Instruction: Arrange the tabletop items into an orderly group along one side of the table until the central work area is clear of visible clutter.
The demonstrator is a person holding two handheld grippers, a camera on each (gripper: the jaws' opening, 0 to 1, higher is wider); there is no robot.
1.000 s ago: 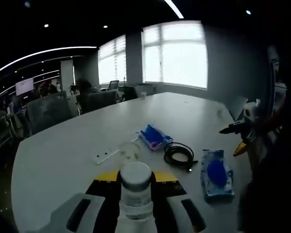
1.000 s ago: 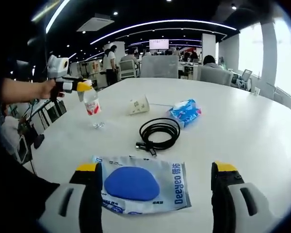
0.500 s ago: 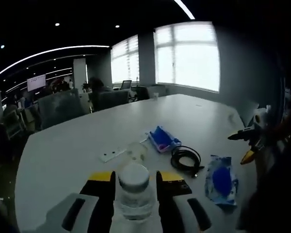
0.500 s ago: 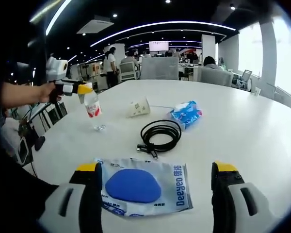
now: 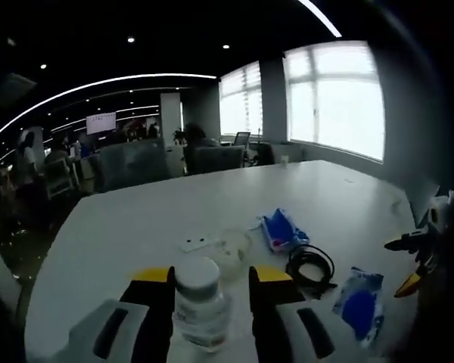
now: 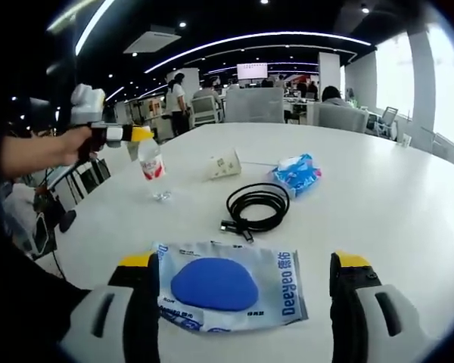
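My left gripper [image 5: 209, 277] is shut on a clear water bottle [image 5: 199, 304] with a white cap. In the right gripper view that bottle [image 6: 150, 160] hangs tilted a little above the white table [image 6: 378, 197], held by the left gripper [image 6: 125, 134] and a person's hand. My right gripper [image 6: 246, 266] is open, its jaws on either side of a flat wet-wipes pack [image 6: 227, 285] with a blue lid. Beyond the pack lie a coiled black cable [image 6: 259, 206], a blue tissue pack [image 6: 299, 172] and a white power strip [image 6: 225, 164].
A small clear object [image 6: 162, 196] rests on the table just below the bottle. The right gripper [image 5: 416, 253] enters the left gripper view at the far right edge. Office chairs [image 6: 250, 104], desks and people stand beyond the table's far end. Windows [image 5: 333, 98] line one wall.
The left gripper view has swung, so the whole scene sits further right in it. The bottle stays in the left gripper and has drifted slightly toward the cable. The right gripper has barely moved.
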